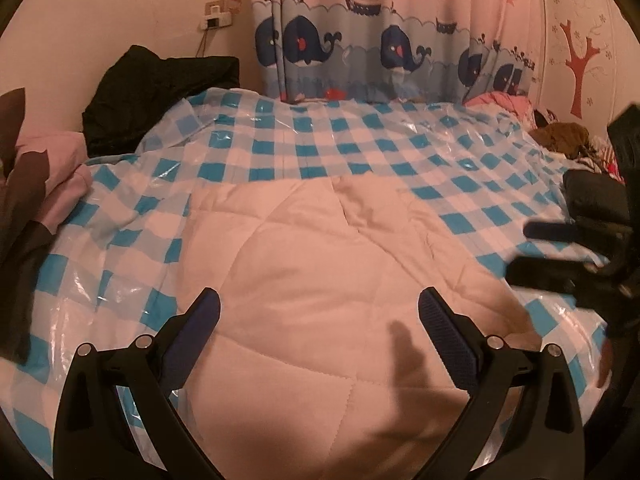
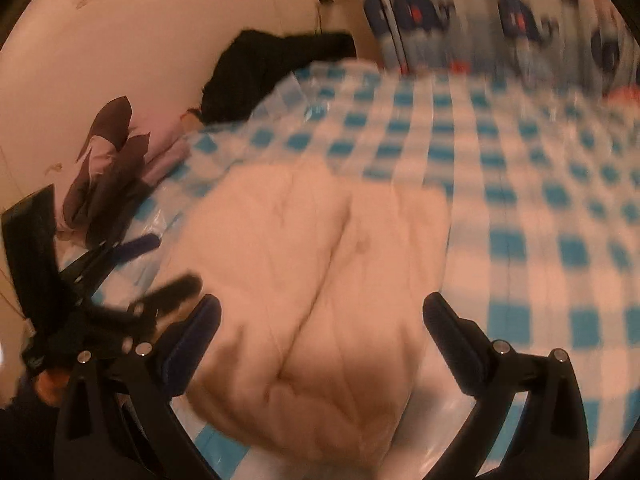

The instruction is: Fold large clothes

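Observation:
A pale quilted garment (image 1: 312, 280) lies folded on the bed's blue-and-white checked plastic sheet (image 1: 360, 144). My left gripper (image 1: 320, 312) hovers just above its near part, open, with nothing between the fingers. In the left wrist view my right gripper (image 1: 560, 252) shows blurred at the right edge, open over the sheet. The blurred right wrist view has the same garment (image 2: 312, 280) under my open right gripper (image 2: 322, 314), with the left gripper (image 2: 152, 264) at the left, open.
A black garment (image 1: 152, 92) lies at the bed's far left corner, with a pink and brown pillow (image 1: 44, 176) nearer. More clothes are heaped at the far right (image 1: 560, 136). A whale-print curtain (image 1: 380, 48) hangs behind the bed.

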Motion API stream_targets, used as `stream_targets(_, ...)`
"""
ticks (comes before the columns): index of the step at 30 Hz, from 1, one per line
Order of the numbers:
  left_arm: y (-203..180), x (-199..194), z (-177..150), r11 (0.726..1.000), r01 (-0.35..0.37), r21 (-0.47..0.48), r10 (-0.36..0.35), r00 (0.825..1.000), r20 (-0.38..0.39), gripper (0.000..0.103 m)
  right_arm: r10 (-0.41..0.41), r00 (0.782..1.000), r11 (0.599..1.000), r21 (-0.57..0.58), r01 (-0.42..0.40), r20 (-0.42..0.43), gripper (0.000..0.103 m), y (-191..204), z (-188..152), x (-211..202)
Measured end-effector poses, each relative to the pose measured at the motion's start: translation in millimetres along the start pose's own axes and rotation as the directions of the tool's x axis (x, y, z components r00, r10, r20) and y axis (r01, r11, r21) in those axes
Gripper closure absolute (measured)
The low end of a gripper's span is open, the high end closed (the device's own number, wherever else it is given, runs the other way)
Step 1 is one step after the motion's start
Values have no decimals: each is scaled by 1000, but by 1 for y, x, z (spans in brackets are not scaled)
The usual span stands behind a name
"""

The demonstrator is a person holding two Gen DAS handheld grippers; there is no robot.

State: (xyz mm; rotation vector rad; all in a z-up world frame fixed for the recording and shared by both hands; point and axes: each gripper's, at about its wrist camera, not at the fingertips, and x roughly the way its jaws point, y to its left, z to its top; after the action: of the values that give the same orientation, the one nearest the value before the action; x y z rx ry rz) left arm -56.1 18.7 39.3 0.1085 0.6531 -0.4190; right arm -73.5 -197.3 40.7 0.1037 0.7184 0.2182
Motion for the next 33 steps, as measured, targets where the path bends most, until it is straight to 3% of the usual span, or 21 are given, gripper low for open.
stream_targets(4,4,-10,3,1000,-19,-18,19,999,28,8,11,1000,999,34,-11,12,5,2,13,14)
stream_targets(9,11,-13,4,998,-36,-47,37,999,25,8,-36,999,999,1,36,-17,5,5,4,28)
stream_targets(16,17,-14,5,997,-62,-54,63,998,14,8,-34,998,999,0,34,-49,5,7,-4,33)
stream_targets(33,32,-5,3,989,-81,-127,71,994,-83,8,-75,994,997,-28,73,-78,5,14,-4,32)
